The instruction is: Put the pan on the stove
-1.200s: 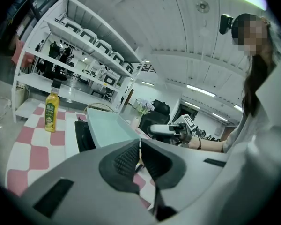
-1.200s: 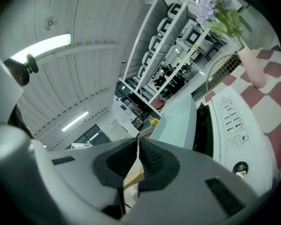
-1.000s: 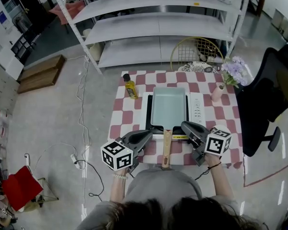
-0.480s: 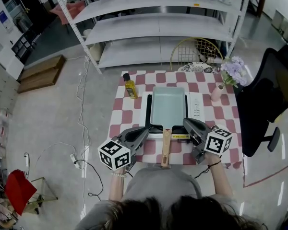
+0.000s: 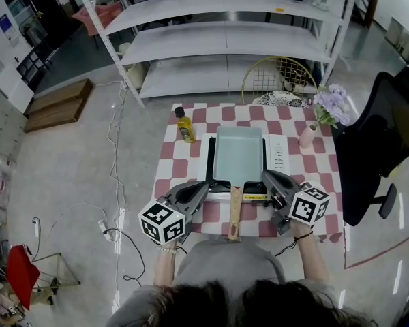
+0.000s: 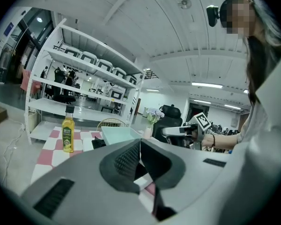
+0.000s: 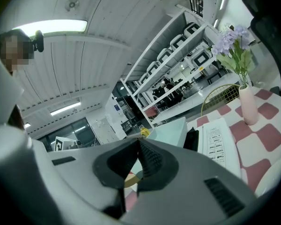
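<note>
A pale teal rectangular pan sits on the black stove, and its wooden handle points toward me. My left gripper hovers left of the handle, shut and empty. My right gripper hovers right of the handle, near the stove's front corner, also shut with nothing in it. In the left gripper view the jaws meet, with the pan beyond them. The right gripper view shows closed jaws in front of the pan.
A yellow oil bottle stands left of the stove on the checkered table. A white control panel lies right of the pan, beside a pink vase of flowers. A black office chair stands at the right, and grey shelving behind.
The left gripper has drifted slightly left and back toward me. The right gripper has barely shifted. The pan stays on the stove.
</note>
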{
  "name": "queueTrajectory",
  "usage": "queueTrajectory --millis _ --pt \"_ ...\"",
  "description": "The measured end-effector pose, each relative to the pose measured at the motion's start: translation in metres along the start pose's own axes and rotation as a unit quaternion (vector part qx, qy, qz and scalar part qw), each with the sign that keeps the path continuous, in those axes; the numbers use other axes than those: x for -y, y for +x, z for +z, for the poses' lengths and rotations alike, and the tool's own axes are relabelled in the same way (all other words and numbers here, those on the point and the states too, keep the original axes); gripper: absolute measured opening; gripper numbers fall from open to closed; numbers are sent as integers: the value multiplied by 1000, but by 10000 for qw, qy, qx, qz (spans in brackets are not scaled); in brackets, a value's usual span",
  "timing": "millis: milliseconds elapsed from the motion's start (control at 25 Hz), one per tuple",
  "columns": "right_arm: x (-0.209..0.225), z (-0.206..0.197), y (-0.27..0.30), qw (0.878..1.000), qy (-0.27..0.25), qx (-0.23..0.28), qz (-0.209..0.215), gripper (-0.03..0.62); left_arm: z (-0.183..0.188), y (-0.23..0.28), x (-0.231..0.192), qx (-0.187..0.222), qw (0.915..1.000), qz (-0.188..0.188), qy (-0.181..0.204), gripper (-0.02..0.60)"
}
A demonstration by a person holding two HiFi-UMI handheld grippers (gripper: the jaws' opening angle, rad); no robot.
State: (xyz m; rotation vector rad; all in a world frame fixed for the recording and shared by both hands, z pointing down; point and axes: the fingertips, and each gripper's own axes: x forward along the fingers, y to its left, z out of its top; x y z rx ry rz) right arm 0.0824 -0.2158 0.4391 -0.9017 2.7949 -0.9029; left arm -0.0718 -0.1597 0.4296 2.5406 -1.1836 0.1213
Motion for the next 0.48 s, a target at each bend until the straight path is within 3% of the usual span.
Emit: queueTrajectory --millis 480 --pt "3 7 -1 9983 -571 30 -121 23 1 3 -6 -11 9999 143 95 26"
